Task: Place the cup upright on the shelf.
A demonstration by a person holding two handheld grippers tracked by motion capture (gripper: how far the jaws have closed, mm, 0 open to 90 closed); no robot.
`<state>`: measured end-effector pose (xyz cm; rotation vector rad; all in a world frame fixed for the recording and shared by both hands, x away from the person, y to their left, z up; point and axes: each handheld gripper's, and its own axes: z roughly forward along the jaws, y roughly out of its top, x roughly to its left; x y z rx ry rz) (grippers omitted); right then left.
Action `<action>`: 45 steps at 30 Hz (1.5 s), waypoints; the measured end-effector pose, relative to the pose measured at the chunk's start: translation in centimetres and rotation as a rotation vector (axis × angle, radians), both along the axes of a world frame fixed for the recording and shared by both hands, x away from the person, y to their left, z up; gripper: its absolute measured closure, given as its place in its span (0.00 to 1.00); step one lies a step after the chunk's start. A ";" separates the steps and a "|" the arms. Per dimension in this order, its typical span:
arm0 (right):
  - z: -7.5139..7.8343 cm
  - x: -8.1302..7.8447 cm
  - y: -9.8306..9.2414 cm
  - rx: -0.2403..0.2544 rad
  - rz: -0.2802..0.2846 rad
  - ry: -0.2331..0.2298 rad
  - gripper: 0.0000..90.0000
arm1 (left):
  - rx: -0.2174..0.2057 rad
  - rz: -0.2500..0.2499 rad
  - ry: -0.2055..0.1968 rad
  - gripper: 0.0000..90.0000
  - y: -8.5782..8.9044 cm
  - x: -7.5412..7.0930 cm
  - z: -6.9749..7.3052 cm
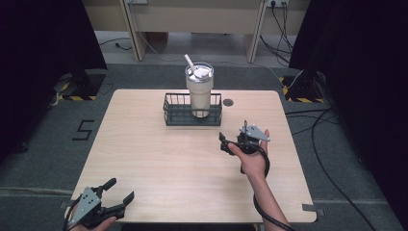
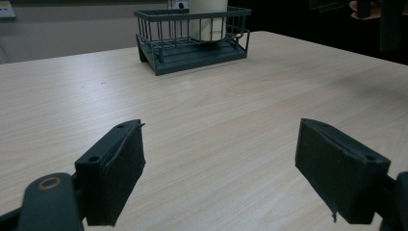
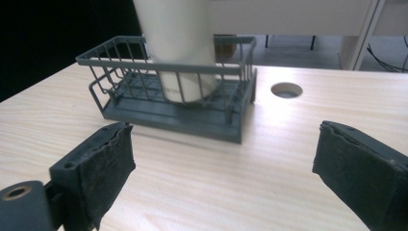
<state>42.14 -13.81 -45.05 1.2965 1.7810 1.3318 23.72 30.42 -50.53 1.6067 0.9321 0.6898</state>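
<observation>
While the tall cup [image 1: 199, 94] stood upright inside the dark wire basket [image 1: 174, 114], both grippers were away from it and held nothing. The basket sat on the light wooden tabletop [image 1: 159, 159], near the middle of the far edge. The cup was cream in colour, with a lid and a white straw [image 1: 189, 60] sticking out of the top. It stood toward the right end of the basket. A small round hole [image 1: 228, 102] in the tabletop was just beside the basket, on its right. The right gripper [image 1: 230, 142] was held in a hand [image 1: 253, 161] over the right half of the tabletop, near the basket but not touching it. In the right gripper view, its two black jaws stood wide apart, with the basket [image 3: 183, 103] and the cup [image 3: 179, 53] ahead of them, a little to the left, and the round hole [image 3: 286, 90] farther back. The left gripper [image 1: 119, 191] was at the near left corner of the tabletop, well apart from the basket. In the left gripper view, its jaws were wide apart too, with bare wood between them, and the basket [image 2: 192, 45] was far off with the cup [image 2: 208, 19] in it.
</observation>
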 end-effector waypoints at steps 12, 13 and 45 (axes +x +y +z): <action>-1.7 -3.8 -2.6 -0.009 -0.017 0.013 0.09 | 0.007 -0.001 0.000 0.19 -0.1 0.0 0.0; -1.8 -3.9 -2.7 -0.013 -0.018 0.011 0.09 | 0.008 -0.001 0.001 0.19 -0.1 0.0 0.0; -4.3 -10.6 -9.1 -0.020 -0.146 0.031 0.16 | 0.017 0.007 0.007 0.19 -0.1 0.0 -0.2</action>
